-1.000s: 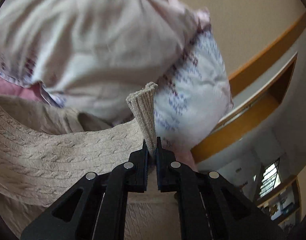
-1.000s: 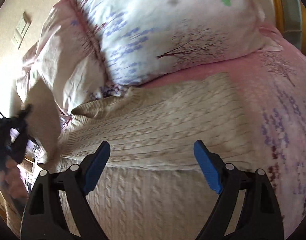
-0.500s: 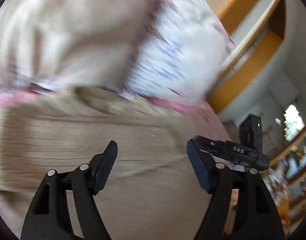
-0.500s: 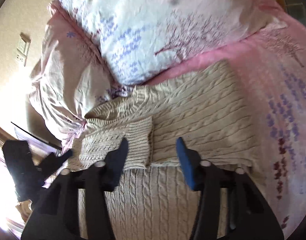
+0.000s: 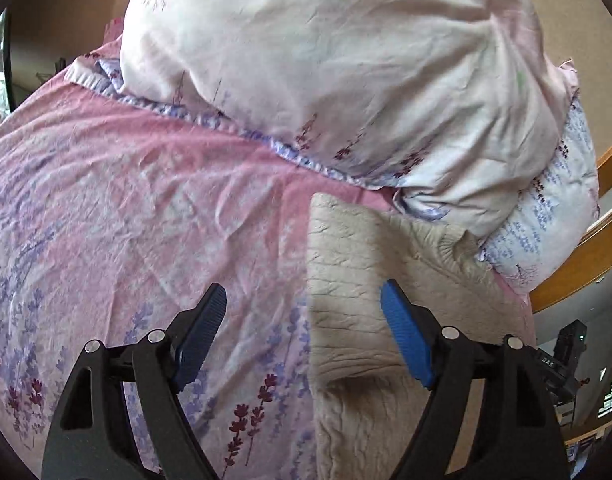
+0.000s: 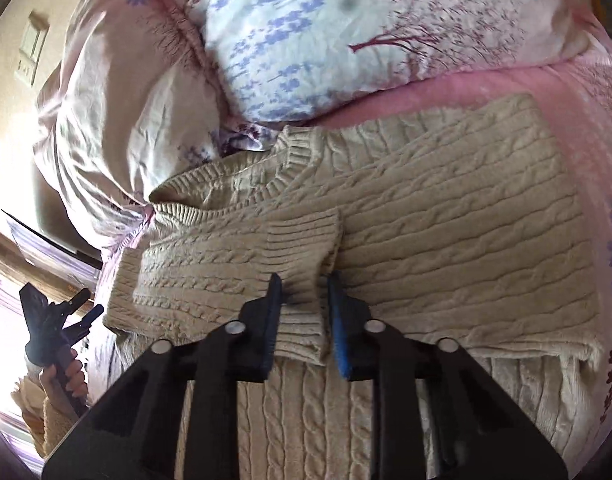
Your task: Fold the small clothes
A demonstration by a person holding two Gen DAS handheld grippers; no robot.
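Observation:
A beige cable-knit sweater (image 6: 445, 240) lies on the pink bed, both sleeves folded across its body. My right gripper (image 6: 304, 304) is nearly shut, its jaws pinching the ribbed cuff (image 6: 302, 248) of the left sleeve. My left gripper (image 5: 304, 332) is wide open and empty, held over the sweater's edge (image 5: 365, 280) and the pink sheet. It also shows in the right wrist view (image 6: 62, 320), held off the bed at the far left.
Two floral pillows (image 5: 345, 80) (image 6: 365, 28) are piled at the head of the bed, touching the sweater's collar (image 6: 298, 160). The pink flowered sheet (image 5: 126, 200) spreads to the left. A wooden headboard rail (image 5: 585, 260) runs at the right.
My left gripper let go of the sleeve cuff, opened and swung away to the left. My right gripper closed in from wide open onto the laid-down cuff.

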